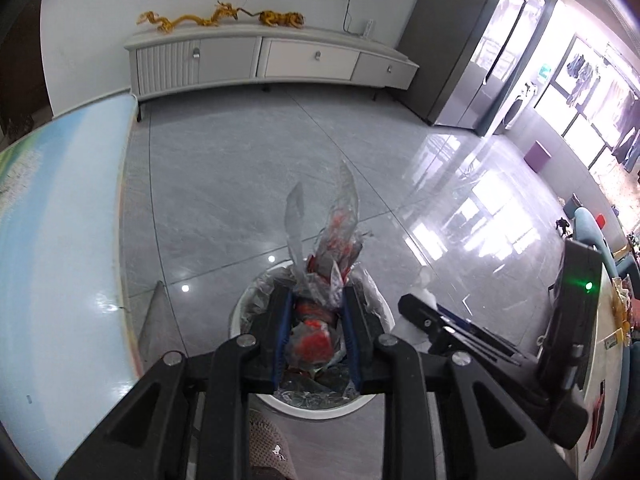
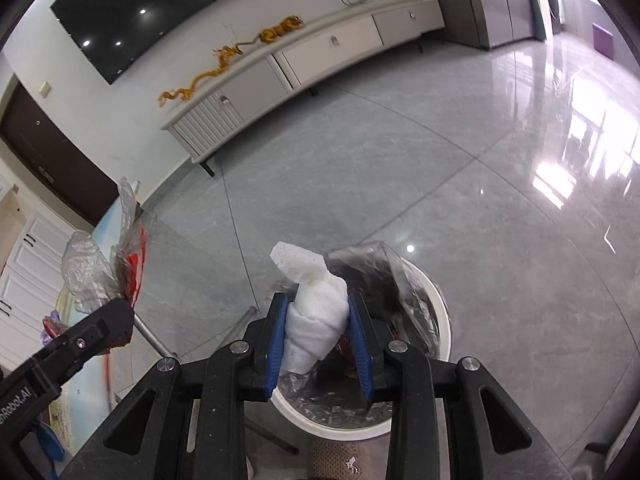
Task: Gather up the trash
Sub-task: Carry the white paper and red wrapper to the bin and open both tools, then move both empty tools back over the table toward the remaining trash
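Observation:
A crumpled clear plastic wrapper (image 1: 336, 236) with red print sticks up between the blue pads of my left gripper (image 1: 317, 296), which is shut on it. Directly beneath stands a round white trash bin (image 1: 320, 408) with a clear liner and more red-printed wrappers inside. In the right wrist view, my right gripper (image 2: 317, 304) is shut on a wad of white tissue (image 2: 304, 264), just above the near left part of the same bin (image 2: 444, 332). Each gripper shows in the other's view: the right gripper (image 1: 412, 304) to the right, the left gripper (image 2: 120, 312) with its wrapper (image 2: 92, 272) to the left.
A table with a pale blue top (image 1: 60, 220) borders the left side, its metal leg (image 1: 154, 320) close to the bin. A knitted slipper (image 1: 268, 448) is at the bin's near edge. A white TV cabinet (image 1: 260, 60) lines the far wall across glossy grey floor.

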